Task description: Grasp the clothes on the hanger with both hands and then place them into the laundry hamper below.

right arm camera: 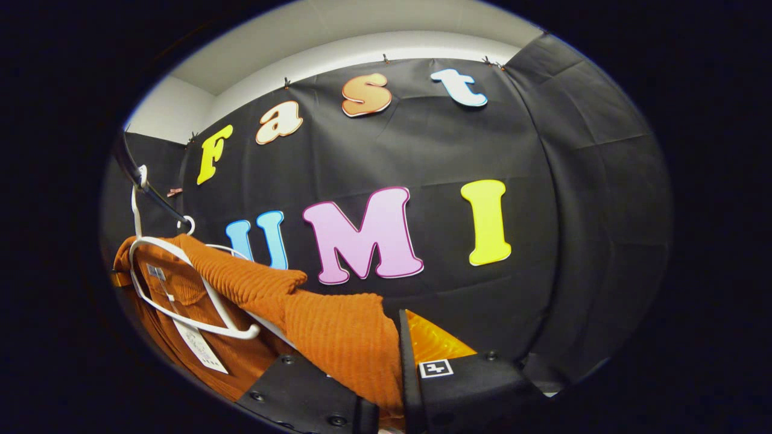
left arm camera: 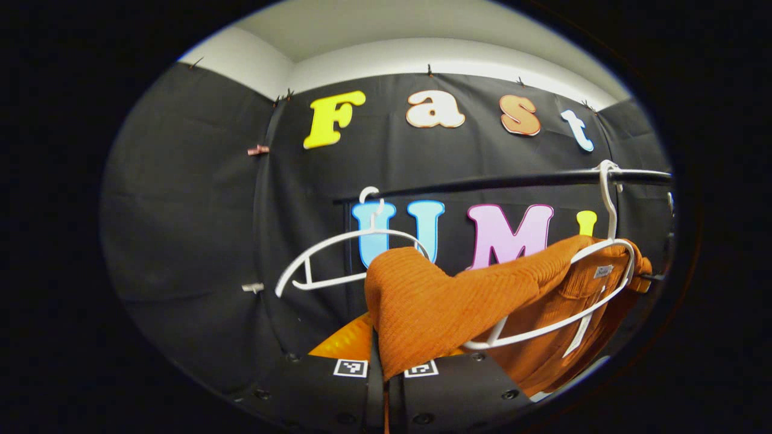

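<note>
An orange ribbed knit garment (left arm camera: 458, 301) hangs on a white hanger (left arm camera: 543, 328), which hooks over a black rail (left arm camera: 512, 179). In the left gripper view my left gripper (left arm camera: 386, 369) is shut on a fold of its near shoulder, and the cloth runs down between the fingers. In the right gripper view the same garment (right arm camera: 338, 334) drapes from its hanger (right arm camera: 187, 301) at the left toward my right gripper (right arm camera: 389, 392). That gripper is shut on the cloth's other shoulder. The hamper is out of sight below.
An empty white hanger (left arm camera: 350, 253) hangs on the rail to the left of the garment. A glossy yellow-orange surface (left arm camera: 347, 343) shows just behind the fingers, and again as a glossy patch (right arm camera: 434, 340). A paper tag (right arm camera: 202, 349) dangles from the collar.
</note>
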Demonstrator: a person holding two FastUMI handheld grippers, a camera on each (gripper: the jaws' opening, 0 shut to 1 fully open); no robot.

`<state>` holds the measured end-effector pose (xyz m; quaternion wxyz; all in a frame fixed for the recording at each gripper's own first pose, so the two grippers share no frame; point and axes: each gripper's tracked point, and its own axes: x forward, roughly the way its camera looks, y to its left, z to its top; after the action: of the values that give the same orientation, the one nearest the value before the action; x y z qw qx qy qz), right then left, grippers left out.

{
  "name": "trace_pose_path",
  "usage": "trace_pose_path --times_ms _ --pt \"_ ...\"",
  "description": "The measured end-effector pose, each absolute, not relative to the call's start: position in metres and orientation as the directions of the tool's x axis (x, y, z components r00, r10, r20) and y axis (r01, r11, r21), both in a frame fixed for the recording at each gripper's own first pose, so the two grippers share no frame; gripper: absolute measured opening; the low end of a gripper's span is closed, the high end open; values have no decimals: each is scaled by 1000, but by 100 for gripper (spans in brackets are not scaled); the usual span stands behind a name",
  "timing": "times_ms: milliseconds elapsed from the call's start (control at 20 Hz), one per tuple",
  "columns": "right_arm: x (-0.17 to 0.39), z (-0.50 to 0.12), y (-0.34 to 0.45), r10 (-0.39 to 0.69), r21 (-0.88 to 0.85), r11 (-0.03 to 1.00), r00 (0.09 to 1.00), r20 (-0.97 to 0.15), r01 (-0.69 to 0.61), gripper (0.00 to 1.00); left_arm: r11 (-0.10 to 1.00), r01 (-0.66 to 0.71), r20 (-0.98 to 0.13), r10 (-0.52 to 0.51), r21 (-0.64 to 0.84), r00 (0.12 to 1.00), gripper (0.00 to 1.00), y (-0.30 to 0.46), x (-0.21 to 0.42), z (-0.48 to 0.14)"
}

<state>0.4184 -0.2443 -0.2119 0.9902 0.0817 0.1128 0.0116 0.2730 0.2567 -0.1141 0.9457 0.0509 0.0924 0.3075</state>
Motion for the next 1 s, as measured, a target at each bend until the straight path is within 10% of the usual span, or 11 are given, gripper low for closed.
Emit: trace_pose_path --times_ms 450,1000 --pt "423 -234 -227 123 254 966 952 -281 -49 25 829 -531 -263 480 -175 837 9 271 299 -140" --pt "443 -180 -265 17 179 984 986 -165 13 25 855 -512 -157 519 89 840 9 288 311 -75"
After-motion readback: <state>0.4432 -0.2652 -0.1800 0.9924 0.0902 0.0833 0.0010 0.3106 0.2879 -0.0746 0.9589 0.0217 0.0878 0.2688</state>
